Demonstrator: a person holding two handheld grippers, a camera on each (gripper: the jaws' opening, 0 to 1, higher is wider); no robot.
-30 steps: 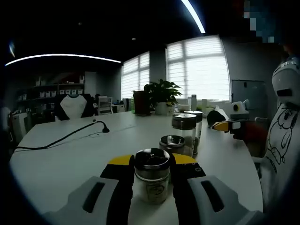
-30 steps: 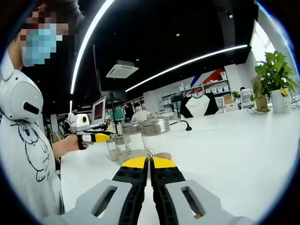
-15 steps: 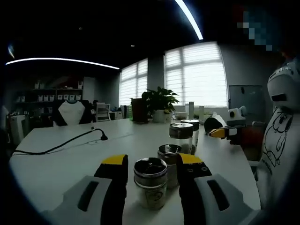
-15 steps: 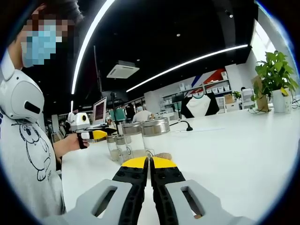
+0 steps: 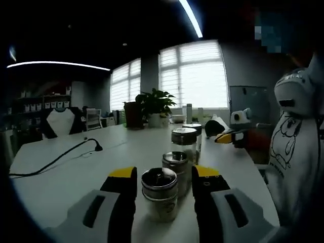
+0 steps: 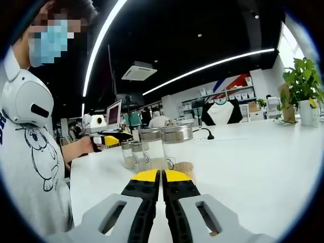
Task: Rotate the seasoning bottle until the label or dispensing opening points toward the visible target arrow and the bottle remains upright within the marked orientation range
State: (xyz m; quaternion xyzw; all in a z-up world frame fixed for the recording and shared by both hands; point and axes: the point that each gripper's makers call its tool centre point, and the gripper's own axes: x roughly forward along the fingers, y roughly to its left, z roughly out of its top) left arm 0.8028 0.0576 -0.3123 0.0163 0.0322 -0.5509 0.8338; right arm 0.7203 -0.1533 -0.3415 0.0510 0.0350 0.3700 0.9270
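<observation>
Our left gripper (image 5: 163, 177) stood with jaws apart around the small seasoning bottle (image 5: 159, 194), upright on the white table (image 5: 76, 172); our right gripper (image 6: 161, 175) was closed, empty. Next, we judged: grip and turn it.

We could not read any words or numbers. The small seasoning bottle (image 5: 160, 195) between the left tongs had a faint mark on its label, but it was too dim and too small for us to make out. The person's white shirt (image 6: 28, 157) had a cartoon drawing on it, with no letters we could read. The boxes on the far shelf (image 6: 238, 96) were too small for us to read.
</observation>
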